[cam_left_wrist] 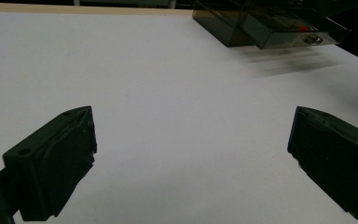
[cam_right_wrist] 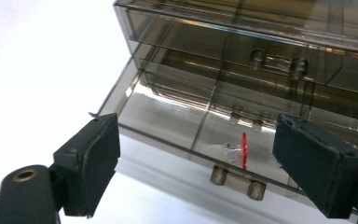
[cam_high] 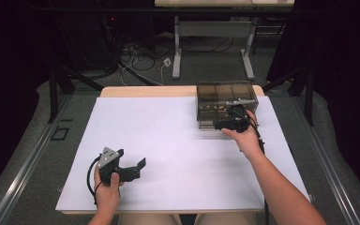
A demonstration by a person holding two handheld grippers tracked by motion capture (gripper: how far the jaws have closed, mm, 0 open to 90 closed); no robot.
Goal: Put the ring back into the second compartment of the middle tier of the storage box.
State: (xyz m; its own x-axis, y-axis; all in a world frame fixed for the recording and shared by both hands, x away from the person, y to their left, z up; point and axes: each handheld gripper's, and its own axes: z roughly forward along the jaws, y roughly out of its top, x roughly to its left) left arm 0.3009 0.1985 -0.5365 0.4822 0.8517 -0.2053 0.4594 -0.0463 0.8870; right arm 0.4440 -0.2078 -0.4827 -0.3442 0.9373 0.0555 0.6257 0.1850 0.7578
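Observation:
A smoky see-through drawer box (cam_high: 227,96) stands at the back right of the white tabletop (cam_high: 168,140). Its bottom drawer (cam_right_wrist: 177,121) is pulled out toward me, and a small red-and-clear piece (cam_right_wrist: 244,149) lies inside near the front wall, just behind the handle (cam_right_wrist: 237,183). My right gripper (cam_high: 220,125) hovers at that drawer's front, open, with the handle between and below its jaws and nothing gripped (cam_right_wrist: 196,128). Near the front left, my left gripper (cam_high: 139,168) is open and empty. It points across the bare sheet (cam_left_wrist: 193,116) toward the box (cam_left_wrist: 242,18).
Beyond the table's far edge are the white legs of another table (cam_high: 178,56) and loose cables on the floor (cam_high: 136,65). Dark curtains close off both sides. Metal rails (cam_high: 23,164) run along the floor left and right.

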